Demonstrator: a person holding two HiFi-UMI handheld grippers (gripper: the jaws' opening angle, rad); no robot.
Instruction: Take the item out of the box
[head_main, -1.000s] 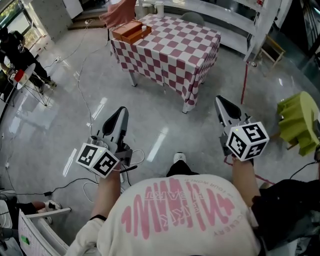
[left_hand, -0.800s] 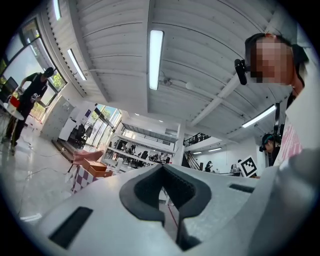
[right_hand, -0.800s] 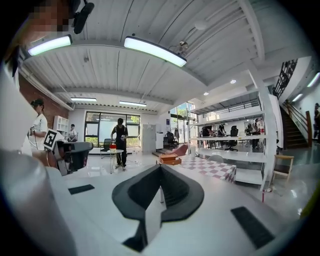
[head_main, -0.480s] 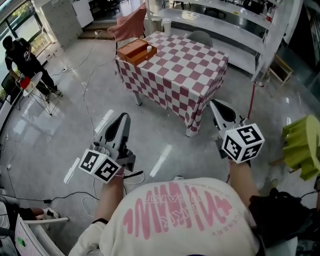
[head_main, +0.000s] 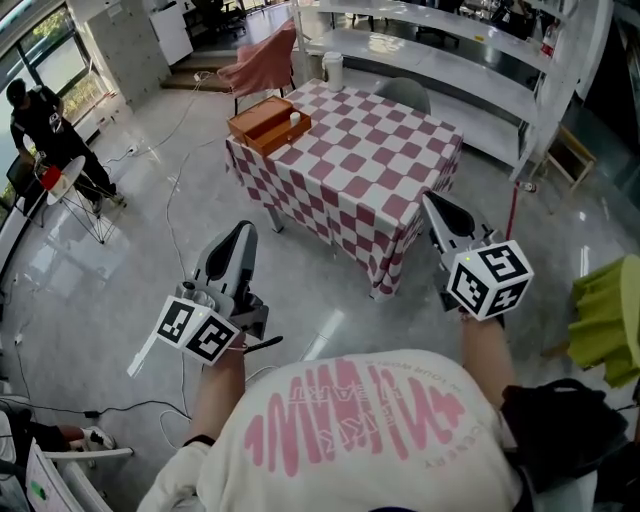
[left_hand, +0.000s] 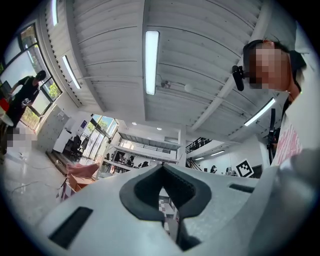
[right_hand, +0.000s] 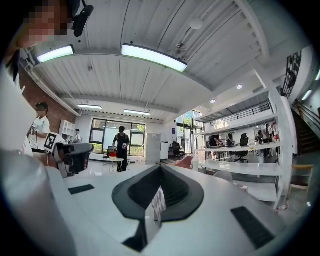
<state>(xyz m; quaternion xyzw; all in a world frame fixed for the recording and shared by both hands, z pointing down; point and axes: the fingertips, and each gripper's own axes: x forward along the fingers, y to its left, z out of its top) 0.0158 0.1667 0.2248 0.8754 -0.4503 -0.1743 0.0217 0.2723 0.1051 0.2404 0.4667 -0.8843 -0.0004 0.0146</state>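
Change: the table (head_main: 380, 150) sits closer in the head view than before; I am still well short of it.
Left gripper (head_main: 243, 230): jaws together, empty.
Box (head_main: 262, 128): open, on the table's far left corner.
Item (head_main: 294, 117): small, white, standing inside the Box; probably light, so I'd pinch its top.
Right gripper (head_main: 432, 202): jaws closed, empty.

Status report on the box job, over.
Left gripper, right gripper shut, empty, short of the checkered table. Wooden box at its corner, white item inside. Nothing blocking the approach.

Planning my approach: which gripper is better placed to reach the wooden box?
Probably left: the wooden box sits at the left corner of the table, nearer the left gripper.
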